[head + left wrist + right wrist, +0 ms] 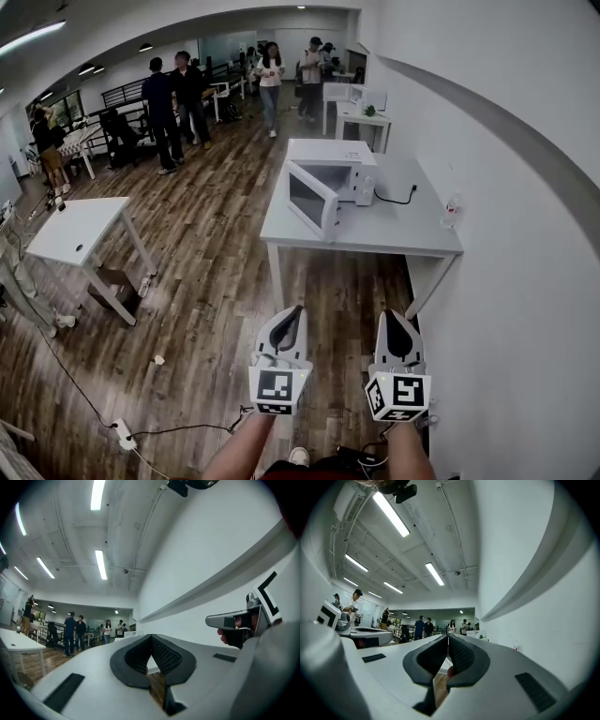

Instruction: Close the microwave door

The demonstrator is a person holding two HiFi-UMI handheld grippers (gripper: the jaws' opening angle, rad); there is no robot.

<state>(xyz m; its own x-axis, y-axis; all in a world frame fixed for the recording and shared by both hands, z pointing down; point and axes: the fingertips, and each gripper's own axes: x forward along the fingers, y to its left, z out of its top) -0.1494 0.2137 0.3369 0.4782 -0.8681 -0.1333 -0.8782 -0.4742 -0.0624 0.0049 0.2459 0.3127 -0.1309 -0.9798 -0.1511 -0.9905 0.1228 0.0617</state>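
Task not begun. The microwave sits on the far worktop with its door open. The left gripper and right gripper are well apart from it, fingers pressed together and empty. Approach and push are left to do.

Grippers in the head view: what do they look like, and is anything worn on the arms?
The left gripper and right gripper are pale grey, tapered shells with black textured pads. Each carries a cube with black-and-white square markers. The forearms show no sleeves.
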